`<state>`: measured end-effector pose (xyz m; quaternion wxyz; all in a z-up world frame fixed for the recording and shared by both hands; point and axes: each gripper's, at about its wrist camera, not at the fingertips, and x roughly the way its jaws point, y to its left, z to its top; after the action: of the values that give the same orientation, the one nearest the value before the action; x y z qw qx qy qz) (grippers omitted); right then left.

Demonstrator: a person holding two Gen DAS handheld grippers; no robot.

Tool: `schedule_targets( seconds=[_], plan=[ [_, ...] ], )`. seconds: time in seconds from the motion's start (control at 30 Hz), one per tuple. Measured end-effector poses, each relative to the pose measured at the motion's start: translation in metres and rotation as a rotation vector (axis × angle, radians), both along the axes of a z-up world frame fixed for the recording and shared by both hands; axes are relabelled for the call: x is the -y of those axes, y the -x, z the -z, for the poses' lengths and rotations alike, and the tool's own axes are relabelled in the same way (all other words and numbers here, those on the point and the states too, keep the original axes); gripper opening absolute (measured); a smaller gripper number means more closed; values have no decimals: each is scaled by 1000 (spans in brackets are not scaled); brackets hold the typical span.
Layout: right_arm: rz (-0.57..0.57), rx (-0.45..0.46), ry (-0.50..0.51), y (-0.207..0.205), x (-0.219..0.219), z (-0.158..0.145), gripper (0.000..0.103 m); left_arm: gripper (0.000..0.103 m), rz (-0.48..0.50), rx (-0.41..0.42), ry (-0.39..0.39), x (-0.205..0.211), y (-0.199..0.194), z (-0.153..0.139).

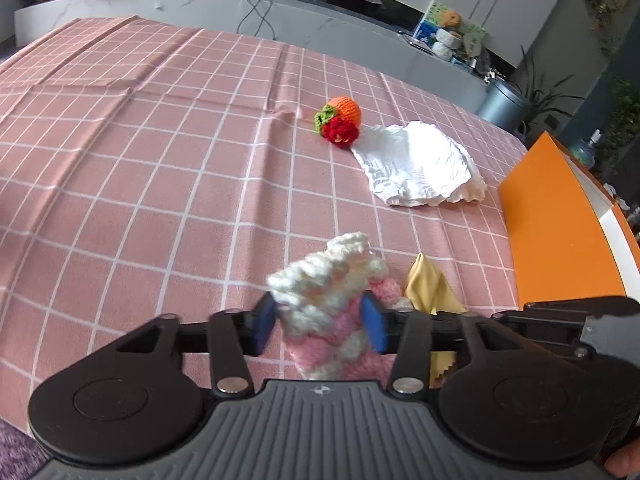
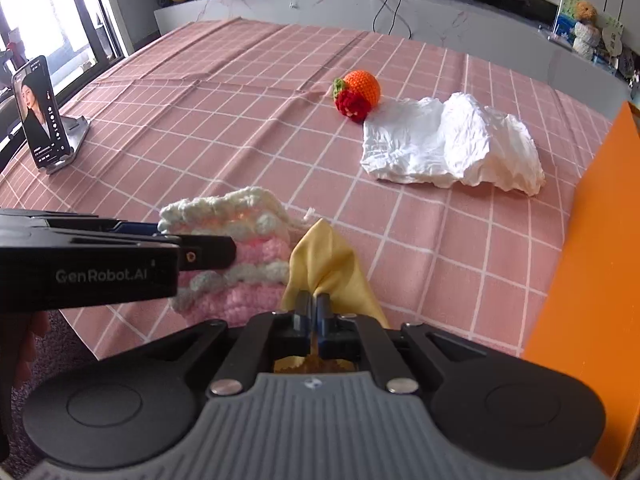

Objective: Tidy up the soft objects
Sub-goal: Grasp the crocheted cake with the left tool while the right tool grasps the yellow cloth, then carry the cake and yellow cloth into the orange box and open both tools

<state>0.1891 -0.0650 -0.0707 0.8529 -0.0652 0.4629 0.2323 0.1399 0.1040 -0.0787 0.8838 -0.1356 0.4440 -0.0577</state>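
We hold the right gripper [image 2: 314,310] with its two blue pads pressed together on a fold of the yellow cloth [image 2: 328,256]. The cloth rises in a peak in front of the pads, and its lower part hangs under the gripper body. The yellow cloth sits near the front edge of the pink checked tablecloth [image 2: 240,120], to the left of the orange box [image 2: 592,240] and apart from it.

We hold the left gripper [image 1: 319,326] with its pads spread wide. The pink and white knitted piece [image 1: 320,280] fills the gap between them, and both pads sit at its sides. We cannot tell whether the pads press on it. The knitted piece lies just beside the yellow cloth, on the side away from the orange box.

The white cloth [image 2: 448,140] lies crumpled on the tablecloth, farther back than the yellow cloth and near the orange box. The orange knitted ball [image 2: 362,86], with its red flower and green leaf, touches the corner of the white cloth farthest from the orange box. The phone [image 2: 38,116] stands upright on a stand at the table side well apart from the orange box.
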Motion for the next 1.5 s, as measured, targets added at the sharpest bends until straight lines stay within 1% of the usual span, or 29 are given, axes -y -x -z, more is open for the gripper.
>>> schedule_targets(
  seconds=[0.03, 0.1, 0.13, 0.17, 0.2, 0.3, 0.4, 0.47, 0.5, 0.53, 0.6, 0.67, 0.77, 0.8, 0.83, 0.87, 0.93, 1.03, 1.17, 1.23, 1.33, 1.5],
  plan=[
    [3, 24, 2, 3, 2, -1, 6, 75, -10, 1, 4, 1, 1, 1],
    [10, 71, 1, 8, 6, -2, 31, 75, -27, 14, 1, 6, 6, 1],
    [20, 98, -1, 10, 9, -3, 52, 76, -33, 16, -6, 8, 7, 2],
    [25, 119, -5, 12, 11, -2, 60, 76, -45, 21, -6, 9, 8, 3],
    [26, 127, -13, 13, 13, 0, 60, 76, -62, 23, 5, 10, 9, 5],
    [48, 110, -59, 10, 18, 8, 60, 76, -93, 23, 33, 11, 8, 10],
    [65, 90, -94, 7, 22, 14, 59, 71, -86, 34, 12, 17, 8, 12],
    [72, 67, -125, 4, 24, 19, 53, 68, -82, 42, 7, 19, 8, 12],
    [78, 63, -144, 4, 25, 20, 52, 67, -79, 48, 0, 21, 8, 13],
    [77, 66, -148, 5, 25, 20, 49, 64, -77, 54, -6, 22, 8, 13],
    [64, 76, -148, 7, 22, 21, 42, 61, -71, 68, -21, 26, 9, 13],
    [56, 74, -163, 9, 21, 21, 30, 56, -67, 80, -38, 28, 10, 12],
    [54, 61, -184, 10, 22, 22, 21, 48, -59, 92, -59, 30, 11, 10],
    [52, 59, -184, 11, 23, 22, 19, 43, -54, 96, -65, 30, 11, 9],
    [53, 61, -168, 12, 23, 23, 9, 28, -53, 100, -68, 30, 12, 8],
    [57, 71, -144, 13, 23, 23, 2, 28, -55, 105, -70, 29, 13, 7],
    [55, 62, -142, 14, 23, 22, 2, 28, -63, 115, -93, 27, 14, 3],
    [48, 60, -119, 18, 20, 20, 1, 28, -60, 105, -69, 24, 15, 3],
    [45, 56, -135, 26, 21, 16, 1, 28, -51, 126, -70, 27, 23, -4],
    [36, 80, -132, 33, 21, 9, 1, 28, -50, 144, -73, 28, 27, -10],
    [25, 137, -125, 43, 21, -6, 1, 28, -53, 167, -66, 28, 33, -20],
    [29, 232, -132, 60, 30, -35, 1, 28, -62, 225, -79, 30, 44, -41]
  ],
)
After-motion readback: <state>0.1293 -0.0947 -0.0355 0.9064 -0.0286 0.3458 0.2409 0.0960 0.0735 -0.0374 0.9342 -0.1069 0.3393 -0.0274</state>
